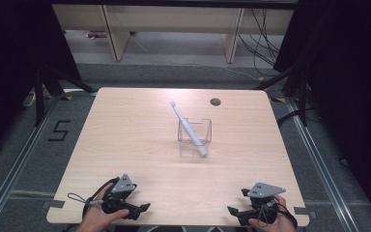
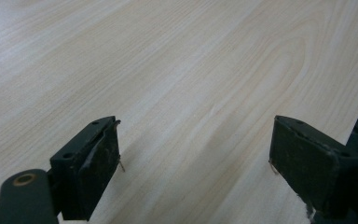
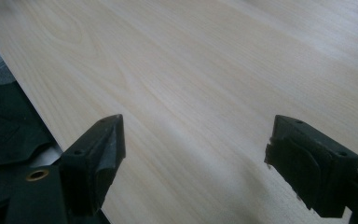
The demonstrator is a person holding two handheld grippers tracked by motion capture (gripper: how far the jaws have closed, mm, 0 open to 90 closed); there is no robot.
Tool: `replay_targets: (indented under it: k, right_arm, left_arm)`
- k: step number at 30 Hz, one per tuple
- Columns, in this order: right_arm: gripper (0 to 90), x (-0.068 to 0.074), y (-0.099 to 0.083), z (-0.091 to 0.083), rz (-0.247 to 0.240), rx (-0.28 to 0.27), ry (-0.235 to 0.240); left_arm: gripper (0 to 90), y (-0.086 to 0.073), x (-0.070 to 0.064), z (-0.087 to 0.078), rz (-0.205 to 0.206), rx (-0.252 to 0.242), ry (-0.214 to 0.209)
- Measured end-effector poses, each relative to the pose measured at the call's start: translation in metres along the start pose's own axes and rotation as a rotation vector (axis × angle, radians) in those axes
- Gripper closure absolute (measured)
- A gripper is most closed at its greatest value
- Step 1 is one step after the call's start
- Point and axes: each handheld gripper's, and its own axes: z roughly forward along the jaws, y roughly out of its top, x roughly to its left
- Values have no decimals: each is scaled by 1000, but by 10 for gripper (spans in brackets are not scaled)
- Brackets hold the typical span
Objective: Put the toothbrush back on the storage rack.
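Far ahead of us at mid-tabletop point(image 1: 125, 125), the toothbrush point(image 1: 187, 128) stands in the clear box point(image 1: 194, 138), handle down, head tilting far-left. Both the left gripper point(image 1: 142, 209) and right gripper point(image 1: 233, 211) sit near, fingers apart, empty; the right looks slightly closer.

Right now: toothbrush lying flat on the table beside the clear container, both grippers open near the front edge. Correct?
Not quite. The high view shows the toothbrush standing tilted inside the clear container, its head leaning out over the far-left rim, not lying flat beside it. The rest holds: the left gripper and the right gripper are both open near the front edge of the table.
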Motion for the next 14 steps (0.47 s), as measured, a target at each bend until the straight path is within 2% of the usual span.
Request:
replay_targets:
  k: [1, 2, 9, 11, 14]
  right_arm:
    - [191, -2, 0, 1, -31, -3, 0]
    - [191, -2, 1, 1, -43, -9, -10]
    - [191, 0, 1, 0, -25, -7, 0]
    - [191, 1, 1, 0, 0, 4, 5]
    - [190, 0, 1, 0, -17, -7, 7]
  left_arm:
    - [152, 0, 0, 0, 0, 0, 0]
    - [152, 0, 1, 0, 20, -2, 6]
    - [153, 0, 0, 0, 14, -6, 8]
    - [153, 0, 1, 0, 22, -1, 9]
    - [152, 0, 1, 0, 22, -1, 9]
